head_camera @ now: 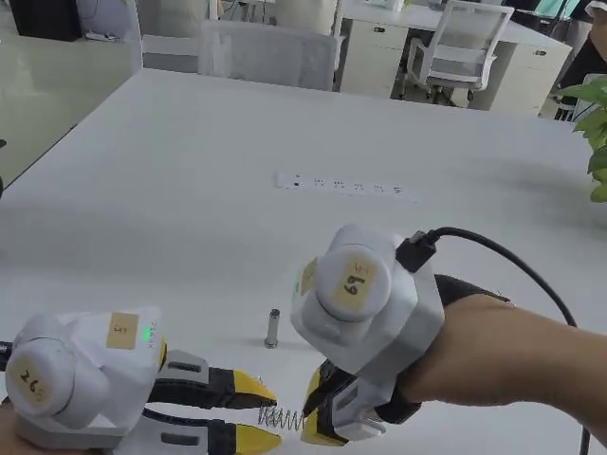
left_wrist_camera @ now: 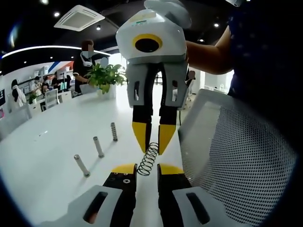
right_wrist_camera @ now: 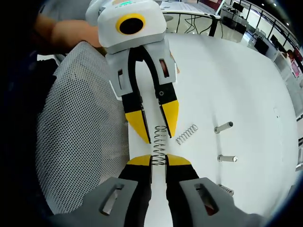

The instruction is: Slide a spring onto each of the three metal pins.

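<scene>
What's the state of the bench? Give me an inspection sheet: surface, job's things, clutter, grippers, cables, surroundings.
Surface: white table, no spills seen.
Job's things: three pins upright in a row. Two are bare pins and the end pin already wears a spring. A held spring is between the grippers and a loose spring lies on the table.
Clutter: nothing seen.
Grippers: right gripper shut on one end of the held spring. Left gripper open, its jaws either side of the other end.
Cables: black cable runs from the right gripper. A power strip sits mid-table.
Surroundings: mesh chair beside the table, plant.
</scene>
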The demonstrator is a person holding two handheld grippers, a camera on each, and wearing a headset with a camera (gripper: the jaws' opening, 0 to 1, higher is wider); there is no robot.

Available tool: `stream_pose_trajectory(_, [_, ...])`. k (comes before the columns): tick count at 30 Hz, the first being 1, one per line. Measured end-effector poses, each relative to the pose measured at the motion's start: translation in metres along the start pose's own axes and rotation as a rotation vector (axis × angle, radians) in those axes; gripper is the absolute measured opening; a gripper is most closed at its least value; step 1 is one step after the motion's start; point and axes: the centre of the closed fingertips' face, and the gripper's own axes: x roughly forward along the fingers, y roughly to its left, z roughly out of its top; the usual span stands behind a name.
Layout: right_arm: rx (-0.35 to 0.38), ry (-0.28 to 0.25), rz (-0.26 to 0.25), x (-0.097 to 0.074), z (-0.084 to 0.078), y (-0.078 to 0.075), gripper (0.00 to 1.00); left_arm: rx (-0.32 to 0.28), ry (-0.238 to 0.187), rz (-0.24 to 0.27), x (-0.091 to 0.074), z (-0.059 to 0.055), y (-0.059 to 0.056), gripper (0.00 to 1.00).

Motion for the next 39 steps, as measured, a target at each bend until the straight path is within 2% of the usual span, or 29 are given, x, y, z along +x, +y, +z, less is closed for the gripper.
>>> stream_pose_trajectory(10, [-0.010,-0.011,0.009,-0.003,0.002,0.001,0.08,0.042,0.016,-0.005,0.000,-0.004,-0.001,0.04])
stream_pose_trajectory(11, [-0.008,-0.009,0.008,-0.004,0.001,0.000,0.08,0.051,0.030,-0.008,-0.001,-0.006,-0.001,0.03])
stream_pose_trajectory(12, [-0.007,-0.026,0.013,-0.006,0.003,0.000,0.08,0.049,0.021,-0.006,0.000,-0.005,-0.001,0.03])
stream_pose_trajectory(17, [0.001,-0.044,0.002,-0.012,0.006,-0.001,0.07,0.044,0.009,-0.002,0.000,-0.002,0.001,0.03])
stream_pose_trajectory(22, [0.004,-0.078,-0.004,-0.018,0.017,-0.001,0.07,0.048,0.020,-0.005,0.000,-0.004,0.001,0.03])
stream_pose_trajectory(29, [-0.011,-0.124,-0.017,-0.026,0.035,0.000,0.07,0.047,0.013,0.002,-0.001,-0.002,0.001,0.03])
stream_pose_trajectory(33, [-0.025,-0.130,-0.021,-0.027,0.042,0.001,0.07,0.051,0.008,0.002,-0.001,0.001,0.001,0.03])
stream_pose_trajectory(39, [-0.035,-0.112,-0.024,-0.027,0.040,0.000,0.07,0.052,0.009,0.003,-0.001,0.001,0.001,0.03])
